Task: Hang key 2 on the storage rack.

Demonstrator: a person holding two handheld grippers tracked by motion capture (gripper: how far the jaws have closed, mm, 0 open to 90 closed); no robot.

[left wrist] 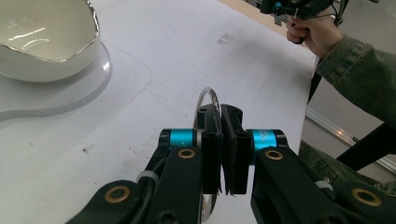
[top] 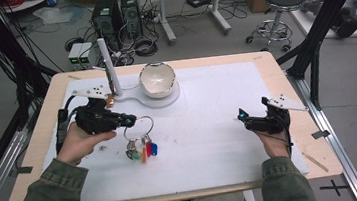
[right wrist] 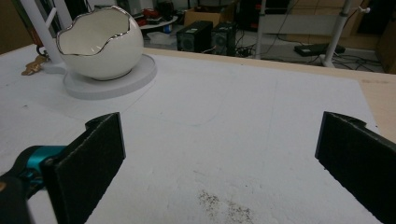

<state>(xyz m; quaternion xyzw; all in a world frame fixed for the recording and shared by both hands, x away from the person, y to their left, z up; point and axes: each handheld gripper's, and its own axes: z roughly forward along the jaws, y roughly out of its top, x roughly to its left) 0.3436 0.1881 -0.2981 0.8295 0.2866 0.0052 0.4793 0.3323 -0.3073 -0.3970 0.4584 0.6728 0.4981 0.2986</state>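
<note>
A large metal key ring (top: 138, 127) carries several keys with coloured tags (top: 143, 150) that hang down to the white mat. My left gripper (top: 129, 119) is shut on the ring's left side, holding it a little above the mat. In the left gripper view the jaws (left wrist: 220, 112) are pressed together with the ring's (left wrist: 206, 96) edge pinched between the pads. My right gripper (top: 241, 116) hovers over the mat's right part, open and holding nothing. The right gripper view shows its pads (right wrist: 105, 140) wide apart over bare mat.
A white egg-shaped bowl (top: 157, 78) with a silver rim sits on a white stand base (top: 169, 99) at the back centre. A white post (top: 109, 70) rises from that base, with a small brass thing (top: 110, 100) at its foot. The mat (top: 221, 146) covers most of the wooden table.
</note>
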